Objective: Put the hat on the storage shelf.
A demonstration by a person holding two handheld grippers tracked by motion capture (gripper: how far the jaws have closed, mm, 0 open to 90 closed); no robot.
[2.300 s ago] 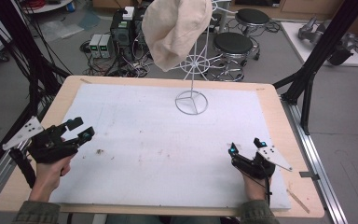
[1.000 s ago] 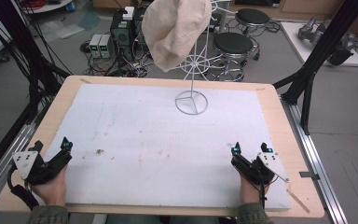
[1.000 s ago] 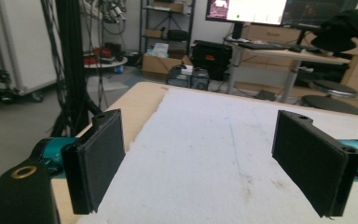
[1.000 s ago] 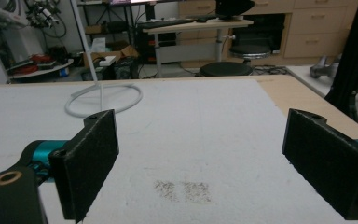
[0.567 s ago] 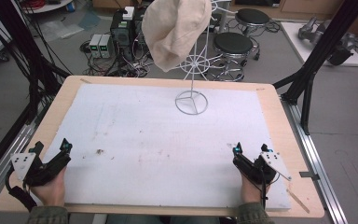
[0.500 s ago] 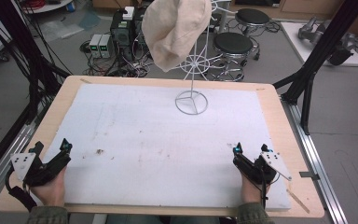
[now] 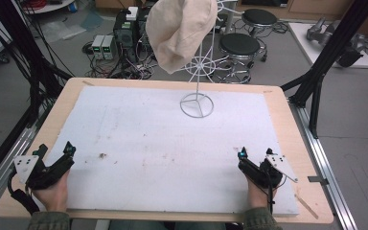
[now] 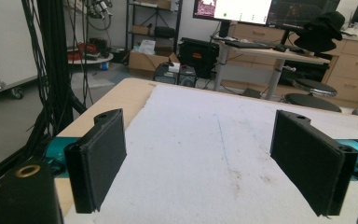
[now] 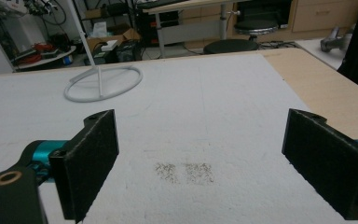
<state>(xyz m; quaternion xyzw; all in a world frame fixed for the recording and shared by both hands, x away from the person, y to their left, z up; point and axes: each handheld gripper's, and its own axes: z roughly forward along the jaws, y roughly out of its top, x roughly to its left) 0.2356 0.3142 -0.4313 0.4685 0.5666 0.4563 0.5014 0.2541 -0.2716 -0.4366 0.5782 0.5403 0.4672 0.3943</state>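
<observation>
Both grippers, left (image 7: 55, 152) and right (image 7: 254, 156), are resting released at the bench's near corners; next they'd need reaching to the hat (image 7: 179, 28) on its stand (image 7: 197, 104) at the far edge.

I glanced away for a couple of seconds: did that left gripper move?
Yes. The left gripper has pulled back toward the person and outward, to the white mat's near left corner, jaws open.

R gripper (image 9: 200, 163) sat low over the white mat (image 9: 223, 93), jaws spread wide w/ nothing between them. Two dark smudges (image 9: 185, 171) lay on the mat just ahead, between the jaws. Farther ahead & to its left stood the white wire ring base (image 9: 103, 83) w/ its upright rod. Bare wood table edge (image 9: 317, 88) ran off to its right.
</observation>
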